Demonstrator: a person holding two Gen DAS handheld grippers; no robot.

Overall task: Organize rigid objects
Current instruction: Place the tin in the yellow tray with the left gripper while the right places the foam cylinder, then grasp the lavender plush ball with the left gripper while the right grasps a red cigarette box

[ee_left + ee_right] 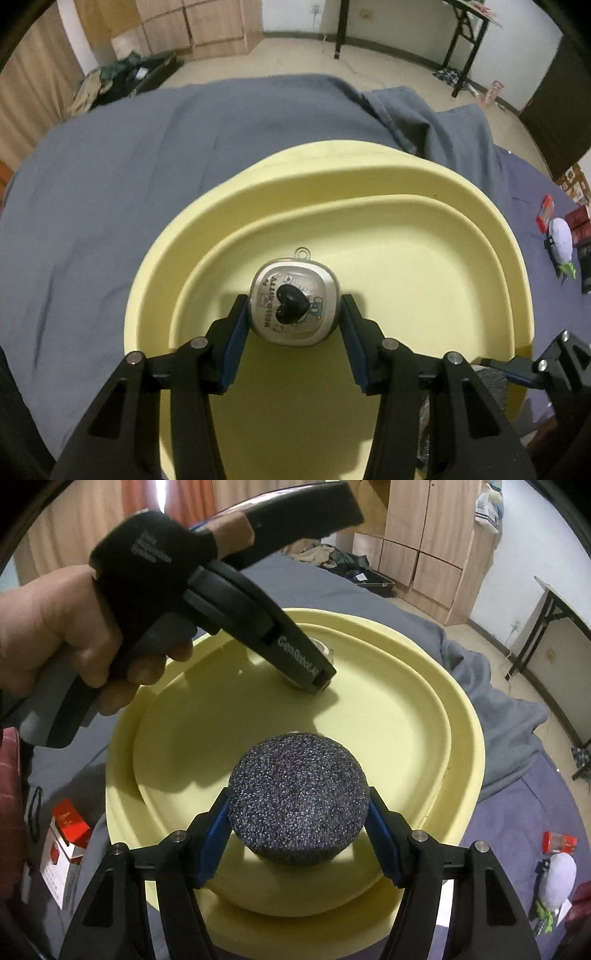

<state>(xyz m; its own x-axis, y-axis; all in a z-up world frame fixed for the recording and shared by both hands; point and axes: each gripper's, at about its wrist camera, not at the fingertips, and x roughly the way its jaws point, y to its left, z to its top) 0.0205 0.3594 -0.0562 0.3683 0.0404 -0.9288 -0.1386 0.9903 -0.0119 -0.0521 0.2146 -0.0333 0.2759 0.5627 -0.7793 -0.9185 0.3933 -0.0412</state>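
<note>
Over yellow basin [369, 177]: left tongs [293, 325] grip tin [293, 306]; right tongs [298, 821] grip speckled ball [298, 805].

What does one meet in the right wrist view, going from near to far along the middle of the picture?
Right gripper shut on the speckled grey ball → bare floor of the yellow basin → left gripper holding a small silver tin → far basin rim → grey blanket → wooden wardrobe.

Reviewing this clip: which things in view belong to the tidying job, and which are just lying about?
In the job:
yellow tray
silver tin, held by left gripper
speckled ball, held by right gripper

Lying about:
red boxes
white plush toy
grey bedsheet
</note>
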